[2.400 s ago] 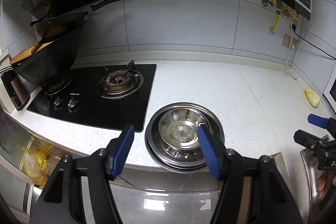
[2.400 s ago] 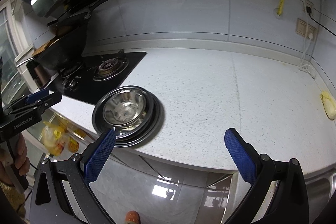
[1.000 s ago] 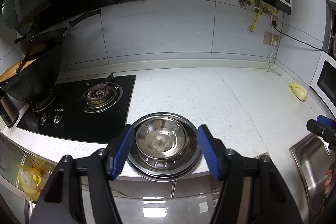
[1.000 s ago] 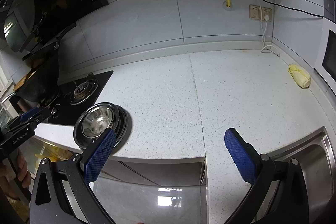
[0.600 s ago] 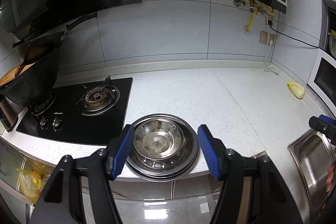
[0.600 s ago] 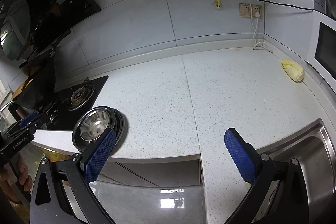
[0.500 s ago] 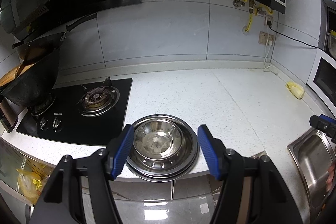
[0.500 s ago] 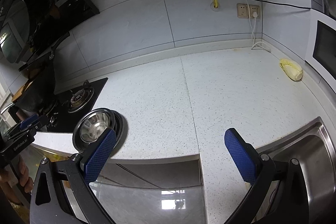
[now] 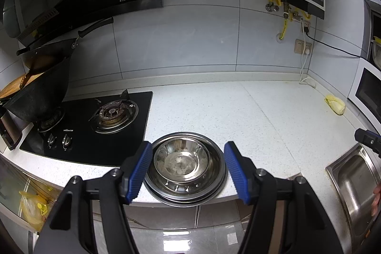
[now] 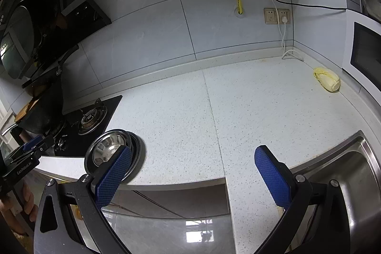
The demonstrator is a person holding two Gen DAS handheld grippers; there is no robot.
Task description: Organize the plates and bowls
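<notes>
I see a shiny steel bowl (image 9: 182, 158) nested in a stack of steel plates (image 9: 209, 189) at the desk's (image 9: 214, 111) front edge, just beside the black hob (image 9: 90, 125). The left hand-held gripper (image 9: 188, 168) hangs before the stack, jaws spread and empty. The right hand-held gripper (image 10: 193, 173) is likewise spread and empty, the stack behind its left pad. Only my right view shows the sink (image 10: 357, 173) basin fully.
</notes>
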